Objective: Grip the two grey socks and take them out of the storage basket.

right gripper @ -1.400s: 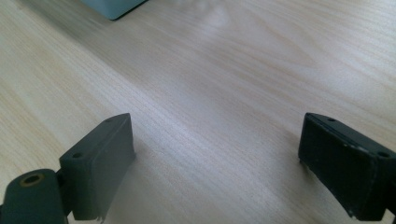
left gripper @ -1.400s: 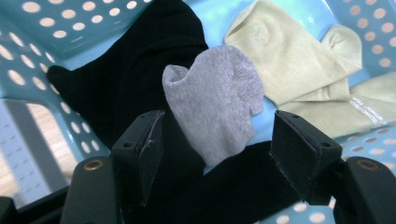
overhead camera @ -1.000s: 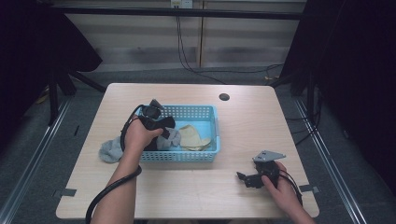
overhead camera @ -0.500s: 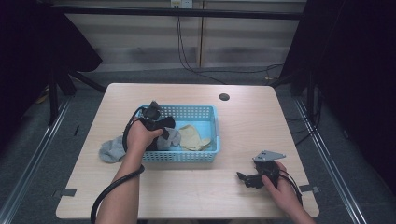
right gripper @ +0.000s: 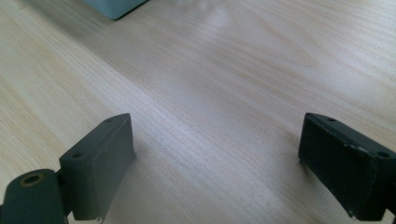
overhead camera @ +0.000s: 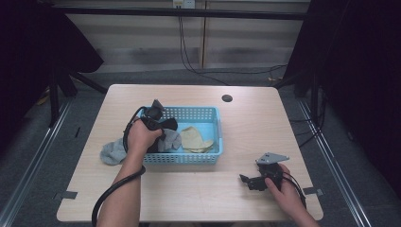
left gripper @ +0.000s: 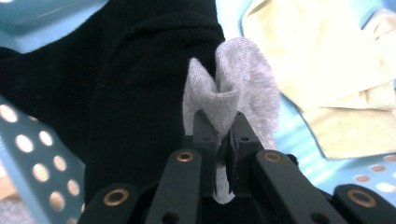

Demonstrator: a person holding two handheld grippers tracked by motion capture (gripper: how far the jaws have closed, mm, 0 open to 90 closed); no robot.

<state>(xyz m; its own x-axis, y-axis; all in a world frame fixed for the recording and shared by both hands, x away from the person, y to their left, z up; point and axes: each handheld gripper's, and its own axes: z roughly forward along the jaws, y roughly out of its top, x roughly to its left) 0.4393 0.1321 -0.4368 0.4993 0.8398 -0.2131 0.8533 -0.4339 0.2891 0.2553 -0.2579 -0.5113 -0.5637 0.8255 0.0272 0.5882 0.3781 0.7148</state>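
My left gripper (left gripper: 219,135) is shut on a fold of a grey sock (left gripper: 238,88); its jaws have just been closing on it. It points down into the left end of the blue basket (overhead camera: 189,158), where the left gripper (overhead camera: 161,137) meets the grey sock (overhead camera: 172,140). A black sock (left gripper: 130,93) lies right beside the grip, and the black sock (overhead camera: 169,124) lies against the basket's far left wall. A cream cloth (overhead camera: 196,140) lies in the basket's middle. My right gripper (overhead camera: 246,182) rests open on the table at the front right, with bare wood between its jaws (right gripper: 215,158).
Another grey sock (overhead camera: 112,152) lies on the table just left of the basket. A dark round hole (overhead camera: 227,98) sits in the tabletop behind the basket. Cables trail from both grippers toward the front edge. The perforated basket wall (left gripper: 28,154) stands close to my left jaws.
My left hand has shifted slightly over the basket's left end and its jaws have shut on the grey sock. The right hand and gripper have not moved.
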